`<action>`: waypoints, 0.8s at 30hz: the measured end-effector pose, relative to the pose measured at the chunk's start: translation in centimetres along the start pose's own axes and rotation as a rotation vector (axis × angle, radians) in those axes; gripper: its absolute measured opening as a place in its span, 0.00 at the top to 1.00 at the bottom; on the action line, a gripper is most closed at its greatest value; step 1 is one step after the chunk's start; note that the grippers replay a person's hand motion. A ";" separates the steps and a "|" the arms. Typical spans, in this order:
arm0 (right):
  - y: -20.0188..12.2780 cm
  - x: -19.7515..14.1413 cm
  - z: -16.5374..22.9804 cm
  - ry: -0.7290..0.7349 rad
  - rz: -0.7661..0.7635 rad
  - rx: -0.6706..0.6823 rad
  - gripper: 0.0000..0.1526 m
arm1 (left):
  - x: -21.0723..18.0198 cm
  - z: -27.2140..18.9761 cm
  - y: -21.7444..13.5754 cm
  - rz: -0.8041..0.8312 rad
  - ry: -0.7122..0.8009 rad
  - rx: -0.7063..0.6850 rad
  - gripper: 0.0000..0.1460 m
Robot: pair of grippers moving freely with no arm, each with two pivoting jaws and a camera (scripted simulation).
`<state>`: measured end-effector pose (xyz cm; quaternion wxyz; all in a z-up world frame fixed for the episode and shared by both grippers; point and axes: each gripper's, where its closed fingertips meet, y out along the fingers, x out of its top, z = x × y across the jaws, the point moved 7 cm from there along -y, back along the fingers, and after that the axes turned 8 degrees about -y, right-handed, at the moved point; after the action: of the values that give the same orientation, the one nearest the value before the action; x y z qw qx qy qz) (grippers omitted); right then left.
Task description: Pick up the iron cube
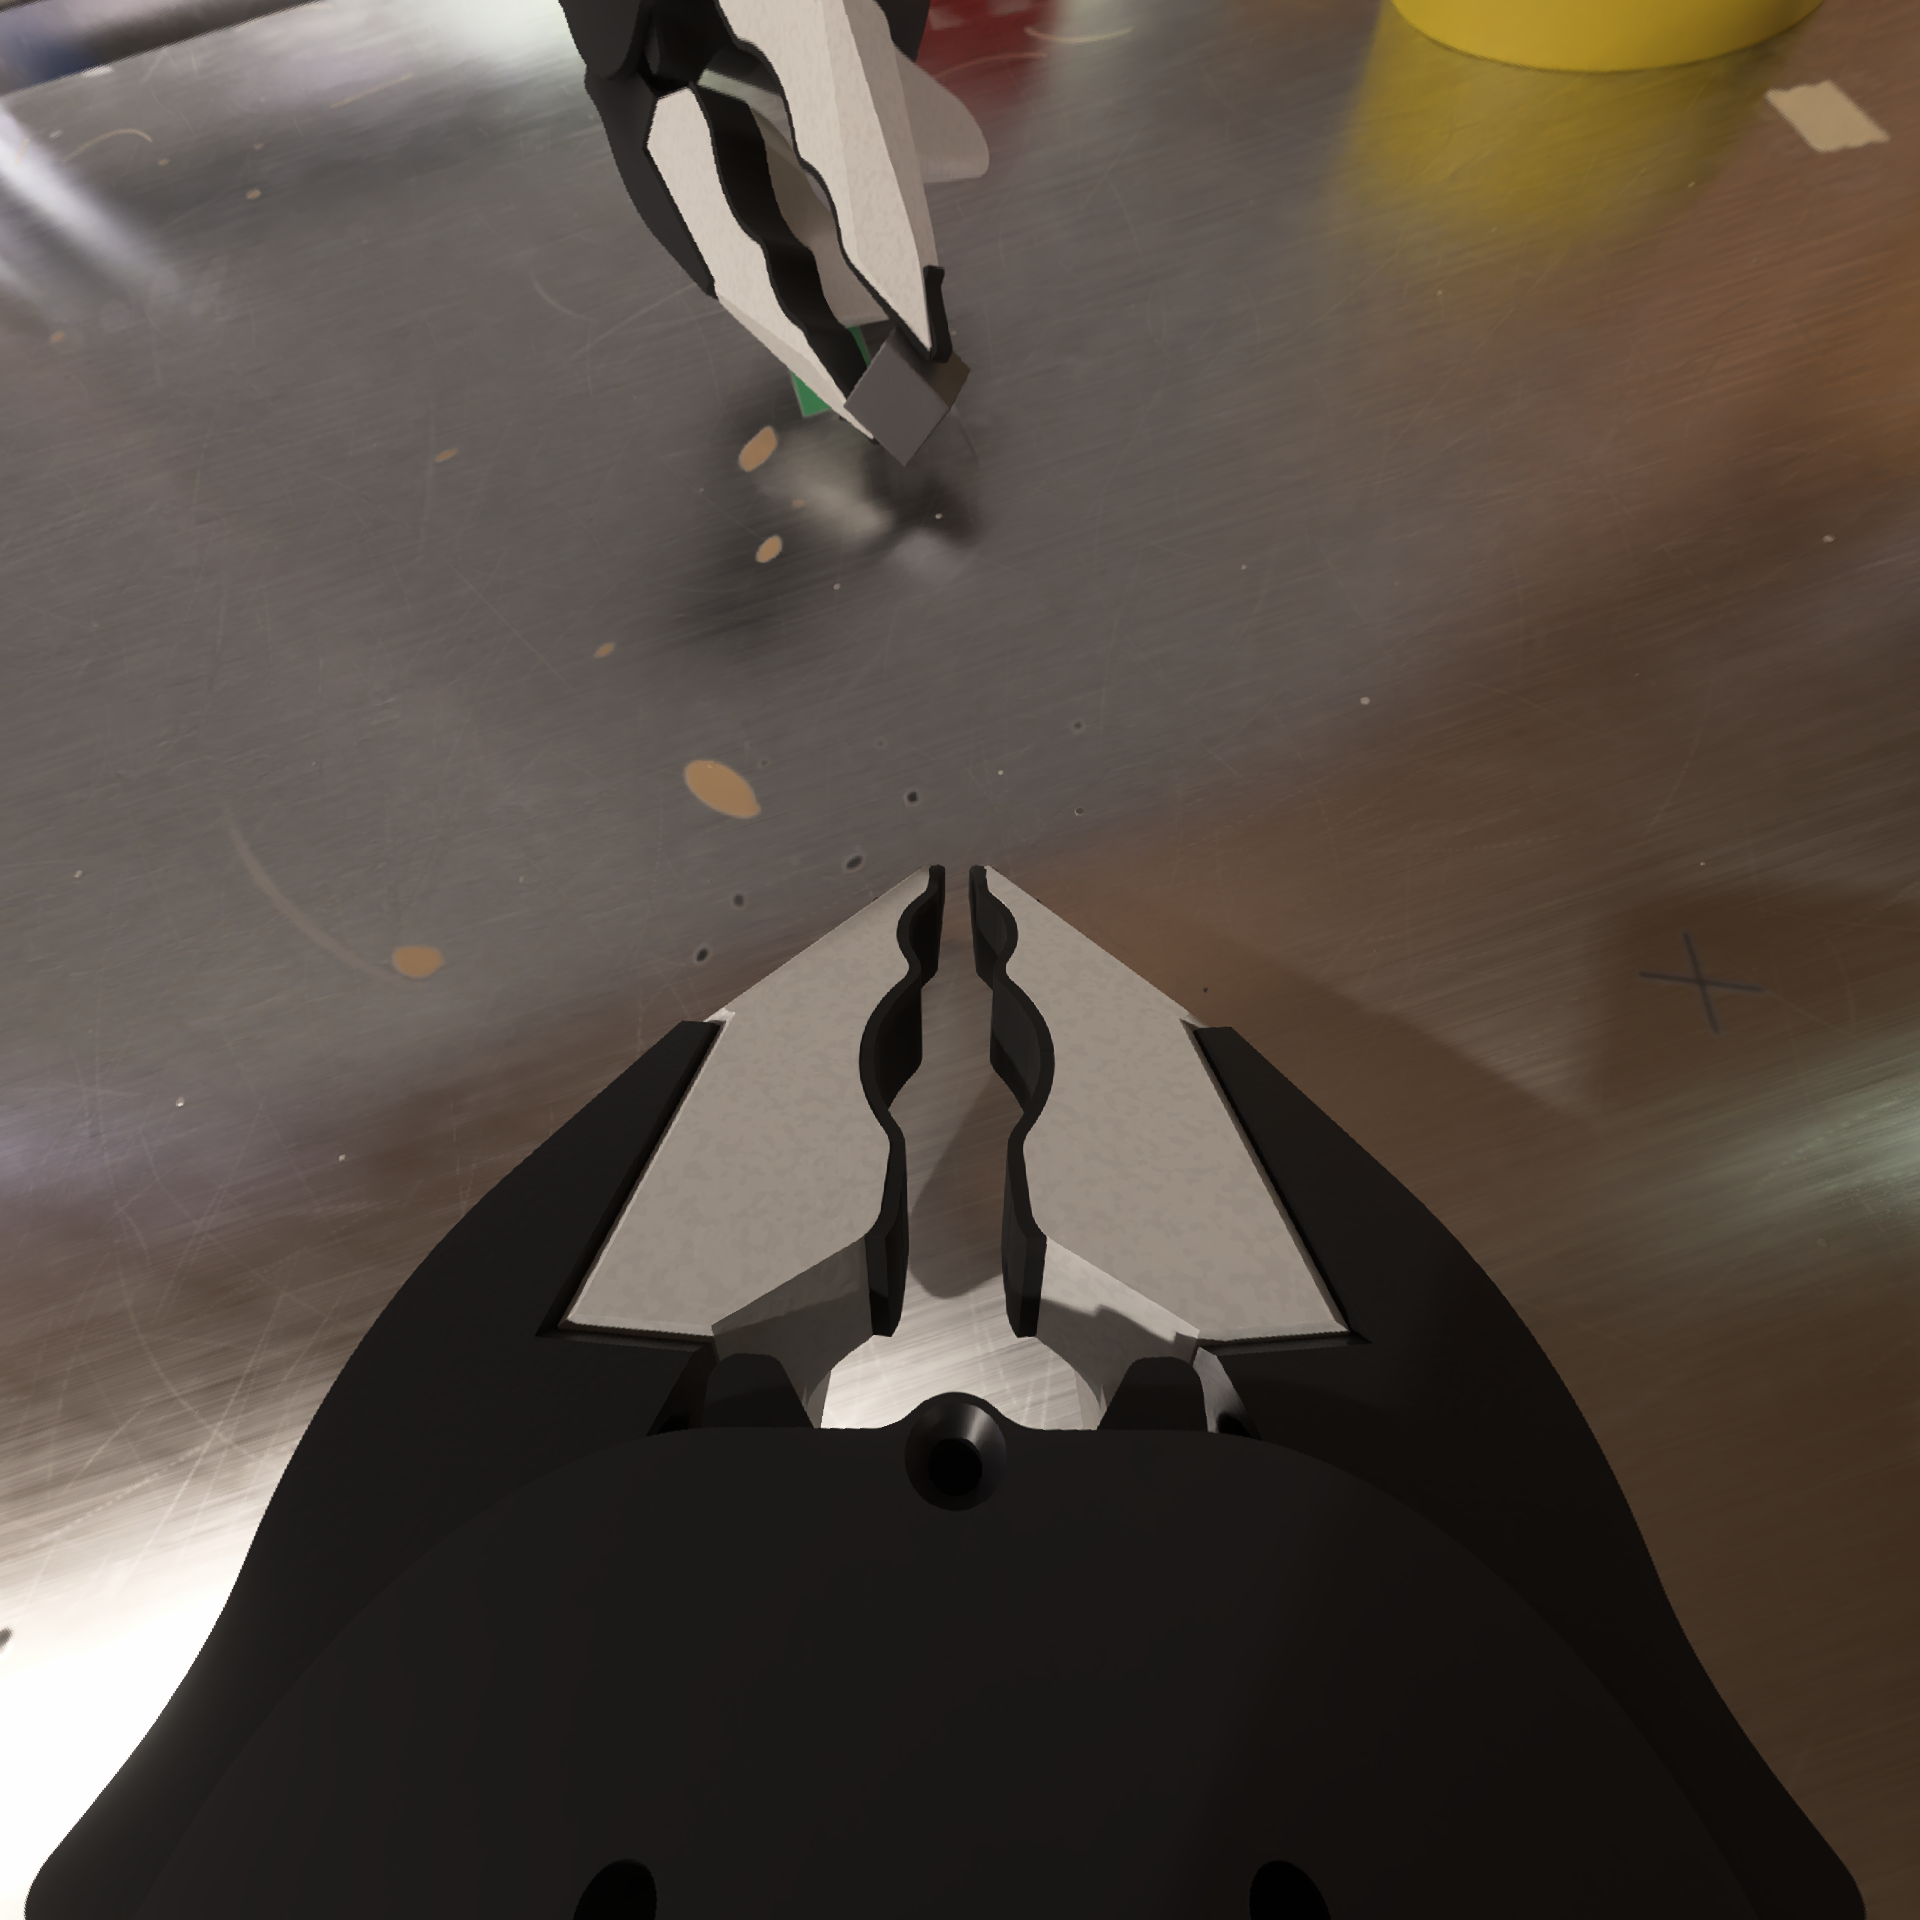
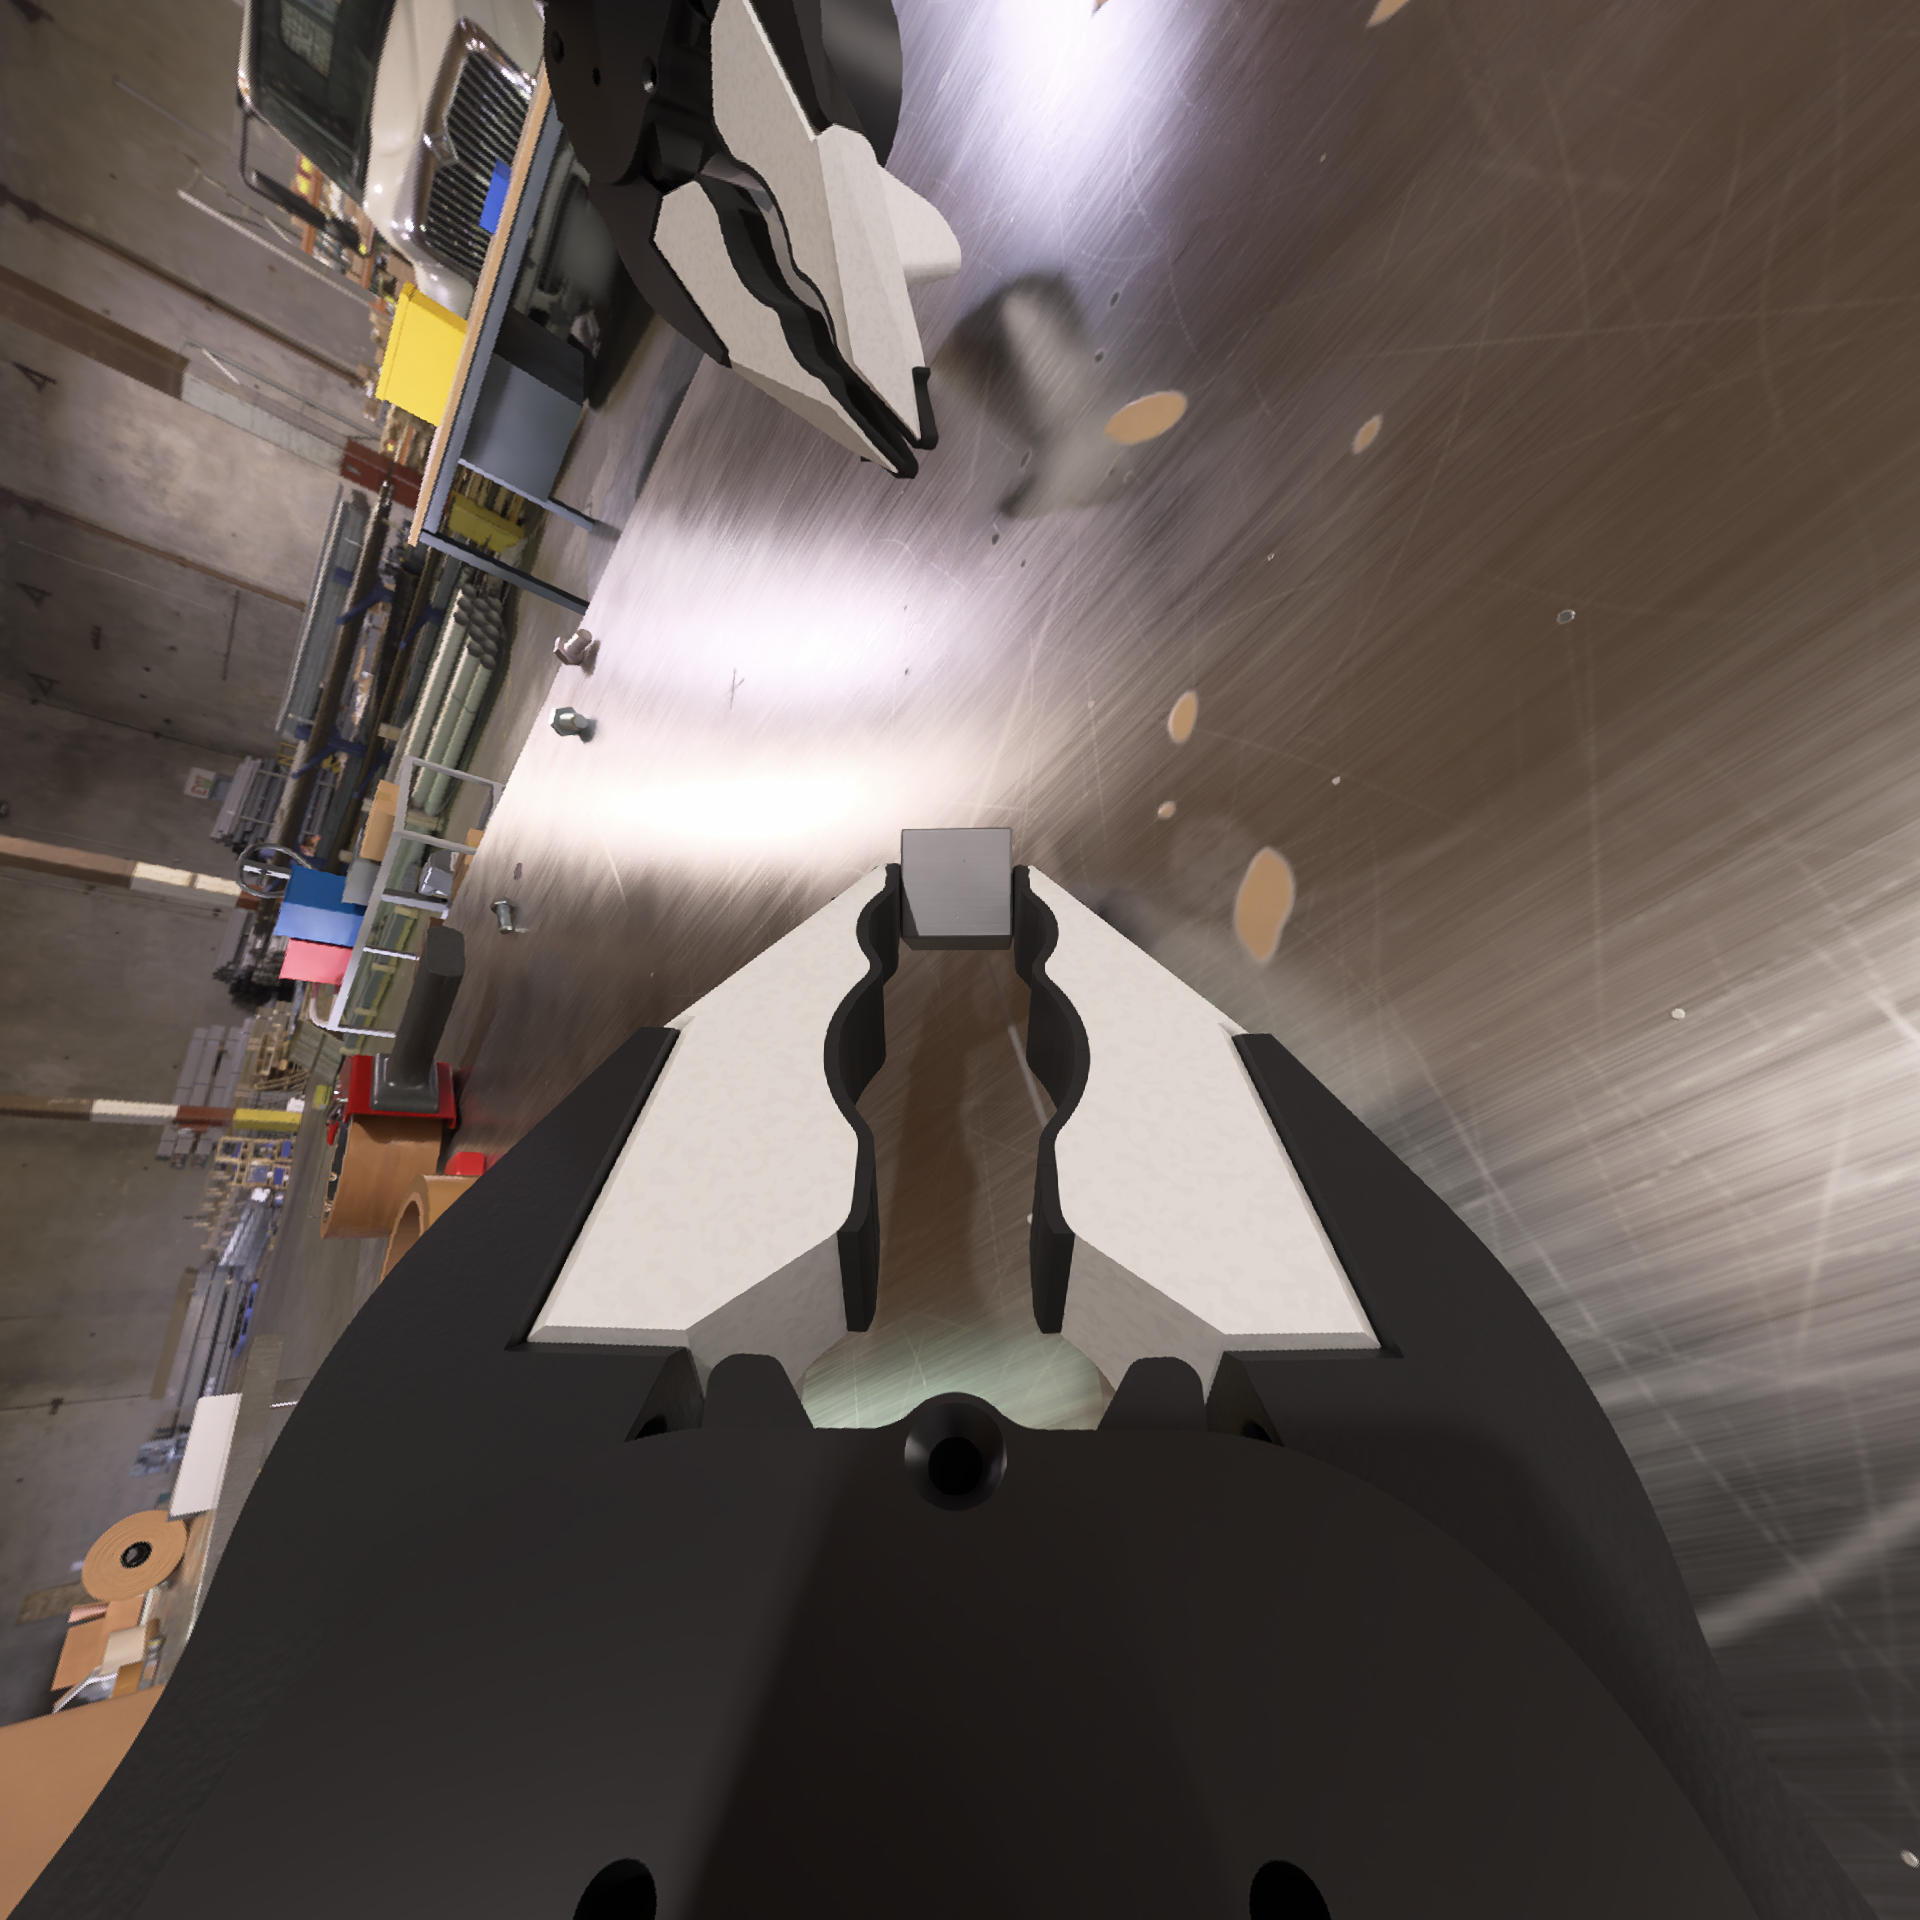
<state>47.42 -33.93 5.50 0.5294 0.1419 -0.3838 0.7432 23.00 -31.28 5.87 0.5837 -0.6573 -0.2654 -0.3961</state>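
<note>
The iron cube [image 2: 956, 885] is small, grey and metallic. My right gripper [image 2: 956, 883] is shut on it at the fingertips and holds it a little above the scratched metal table [image 2: 1455, 727]. In the left wrist view the right gripper [image 1: 904, 400] reaches down from the top, the cube [image 1: 902, 410] in its tips, clear of the table [image 1: 1351, 623] with a shadow beneath. My left gripper [image 1: 954, 878] is shut and empty, low over the table, nearer than the cube. It also shows in the right wrist view [image 2: 904, 447] at the top.
A green object [image 1: 808, 400] lies on the table, partly hidden behind the right gripper. A yellow round container [image 1: 1590, 31] stands at the far right. Bolts [image 2: 571, 722] lie near the table's edge. A brown tape roll [image 2: 374, 1174] and a red object [image 2: 400, 1091] sit at the left.
</note>
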 end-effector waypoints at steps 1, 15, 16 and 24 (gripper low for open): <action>0.0 0.0 0.0 -0.001 -0.001 0.000 0.86 | 0.0 0.0 -0.1 -0.009 -0.002 -0.003 0.97; -0.1 0.1 0.0 -0.018 0.005 -0.004 0.86 | 0.2 0.1 -0.2 -0.028 -0.016 -0.038 0.97; -0.1 0.1 0.0 -0.020 0.005 -0.005 0.86 | 0.2 0.1 -0.2 -0.026 -0.015 -0.040 0.97; -0.1 0.0 0.1 -0.026 0.000 -0.012 0.86 | 0.2 0.1 -0.1 -0.011 -0.016 -0.050 0.96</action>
<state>47.53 -33.97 5.58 0.5250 0.1484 -0.3950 0.7392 23.11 -31.16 6.10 0.5625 -0.6734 -0.2638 -0.4006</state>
